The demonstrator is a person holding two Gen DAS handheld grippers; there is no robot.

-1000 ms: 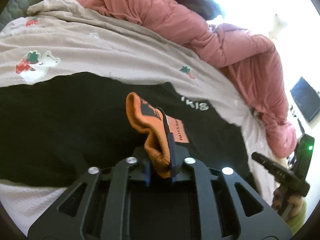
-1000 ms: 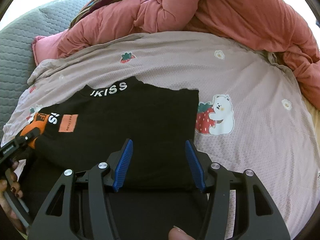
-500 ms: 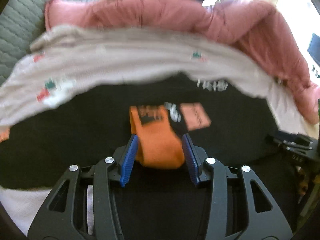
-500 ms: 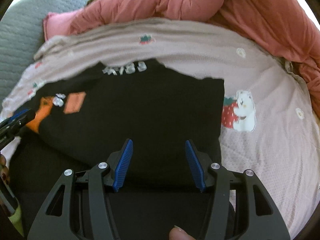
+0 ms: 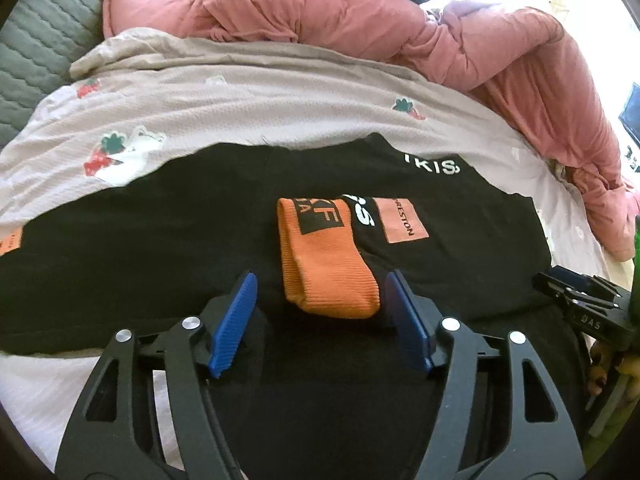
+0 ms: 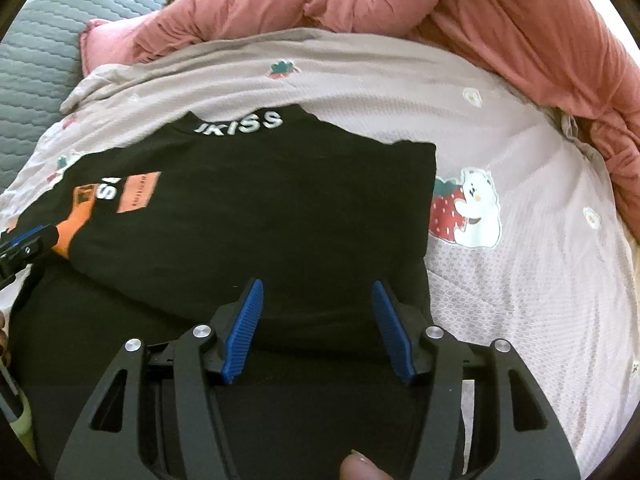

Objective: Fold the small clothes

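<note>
Released from my left gripper, the orange cuff lay mid-frame on the black shirt; my right gripper gaped empty. Sleeve fold done; next, I judged, the hem.

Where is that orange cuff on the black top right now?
In the left wrist view the orange cuff lies flat on the black top, between the open left gripper fingers, beside the orange patch.

Bed w/ strawberry-bear sheet, pink duvet bunched at back, grey quilted headboard, bright daylight
</note>
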